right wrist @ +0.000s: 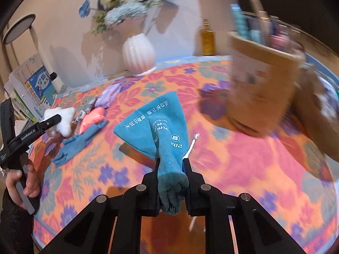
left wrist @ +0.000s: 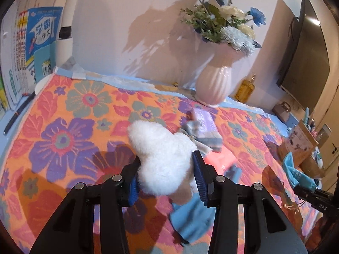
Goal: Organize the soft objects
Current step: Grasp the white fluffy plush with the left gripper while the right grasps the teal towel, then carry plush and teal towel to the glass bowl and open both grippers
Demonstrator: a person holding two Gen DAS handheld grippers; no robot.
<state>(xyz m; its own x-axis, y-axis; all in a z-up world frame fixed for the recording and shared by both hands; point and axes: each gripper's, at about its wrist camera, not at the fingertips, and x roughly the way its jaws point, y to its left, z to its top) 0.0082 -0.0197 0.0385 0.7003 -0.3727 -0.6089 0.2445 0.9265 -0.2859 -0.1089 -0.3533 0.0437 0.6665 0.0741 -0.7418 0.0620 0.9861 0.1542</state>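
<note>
Item one, containers. I noted a tan cardboard box (right wrist: 260, 89) standing at the right side of the surface (right wrist: 243, 158), which was covered by a floral cloth in orange, pink and purple. The box was blurred in the right wrist view; upright items in blue and pink tones stuck out of its open top, too smeared for me to identify. A ribbed white vase (left wrist: 214, 84) stood at the back near the wall, holding blue and white flowers (left wrist: 220, 19). An amber bottle (right wrist: 207, 39) stood beside the vase, against the wall.

Item two, held goods. My left tongs (left wrist: 167, 169) were pinching a white plush toy (left wrist: 161, 150), their blue pads pressing into its fluffy sides, the toy raised above the cloth. My right tongs (right wrist: 172, 167) were pressed together on a teal drawstring pouch (right wrist: 156, 124) with white printed characters; its bunched neck sat between the fingers and the wider body fanned out ahead, a white cord (right wrist: 191, 146) trailing to its right.

Item three, loose goods on the cloth, ahead of the left tongs: a lilac packet (left wrist: 204, 120), a grey-blue checked fabric (left wrist: 209, 142), a coral pink soft piece (left wrist: 220, 160) and a blue cloth (left wrist: 190, 218), lying close together. Books (left wrist: 36, 42) were stacked at the far left edge.
</note>
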